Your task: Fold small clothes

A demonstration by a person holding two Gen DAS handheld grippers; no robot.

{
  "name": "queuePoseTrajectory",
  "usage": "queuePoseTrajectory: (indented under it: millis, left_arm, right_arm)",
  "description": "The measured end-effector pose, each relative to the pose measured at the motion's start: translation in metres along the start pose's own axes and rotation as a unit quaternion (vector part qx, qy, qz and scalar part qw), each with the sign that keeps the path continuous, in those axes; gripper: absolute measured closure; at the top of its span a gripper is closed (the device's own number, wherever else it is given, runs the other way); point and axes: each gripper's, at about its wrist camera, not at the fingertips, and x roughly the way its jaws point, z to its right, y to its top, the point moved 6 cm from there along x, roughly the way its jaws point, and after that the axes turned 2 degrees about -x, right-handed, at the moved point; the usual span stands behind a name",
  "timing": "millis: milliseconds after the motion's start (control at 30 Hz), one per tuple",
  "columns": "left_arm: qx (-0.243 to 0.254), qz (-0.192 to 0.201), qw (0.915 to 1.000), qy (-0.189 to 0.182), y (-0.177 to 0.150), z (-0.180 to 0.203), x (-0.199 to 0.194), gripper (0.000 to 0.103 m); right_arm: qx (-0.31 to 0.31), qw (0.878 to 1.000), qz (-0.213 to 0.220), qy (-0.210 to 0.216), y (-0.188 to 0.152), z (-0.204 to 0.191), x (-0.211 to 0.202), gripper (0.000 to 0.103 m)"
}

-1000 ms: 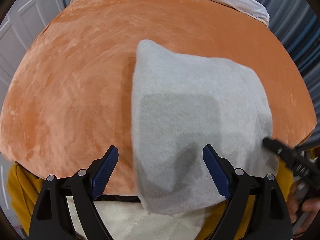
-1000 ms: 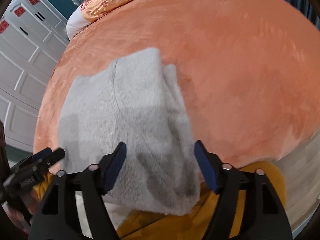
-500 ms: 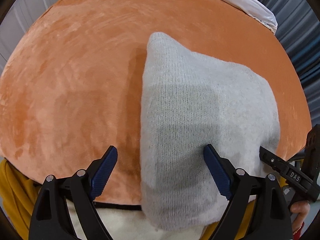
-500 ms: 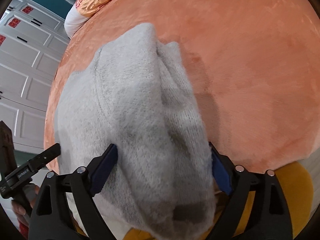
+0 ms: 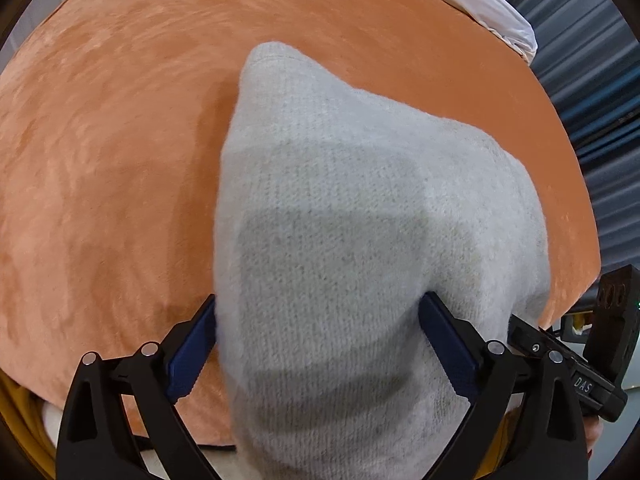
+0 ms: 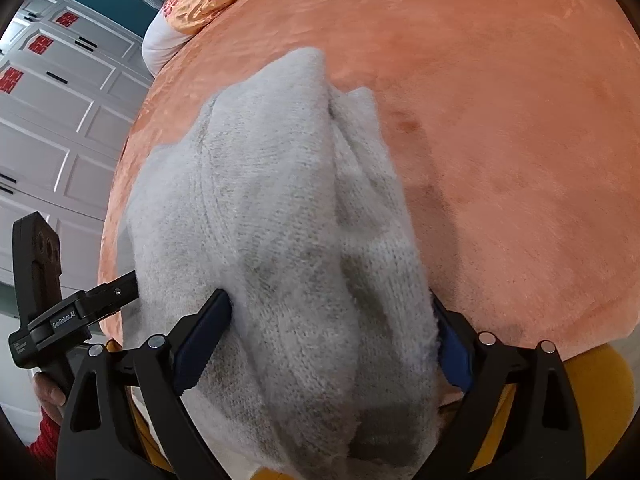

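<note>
Grey knit garment [image 5: 340, 260] between both wide-open tools.

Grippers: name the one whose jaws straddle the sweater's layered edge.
The right gripper: stacked layers lie between its jaws; the left gripper straddles a smooth face. Both jaws have just been opening, sweater between them.

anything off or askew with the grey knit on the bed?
Nothing damaged. The grey knit garment is bunched, with a loose ridged layer along its right side, and its near end overhangs the orange blanket's edge. Left gripper and right gripper straddle it, wide open.
</note>
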Motion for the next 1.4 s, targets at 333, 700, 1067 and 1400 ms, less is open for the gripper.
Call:
queuePoseTrajectory:
  millis: [333, 700, 1067, 1400]
  left_arm:
    - [0.023, -0.004, 0.9994, -0.027, 0.007, 0.014, 0.001, 0.030]
    - [0.087, 0.069, 0.9876, -0.111, 0.009, 0.050, -0.094, 0.066]
    - [0.164, 0.236, 0.9444, -0.160, 0.035, 0.058, -0.275, 0.066]
    - [0.121, 0.268, 0.9532, -0.069, 0.092, -0.051, -0.263, 0.048]
  right_arm:
    - [0.010, 1.000, 0.000, 0.020, 0.004, -0.011, 0.002, 0.052]
    - [-0.043, 0.995, 0.091, 0.004, 0.009, -0.058, -0.085, 0.072]
    - [-0.126, 0.955, 0.262, 0.057, 0.028, -0.174, -0.229, 0.072]
    - [-0.145, 0.958, 0.230, 0.089, 0.078, -0.249, -0.129, 0.057]
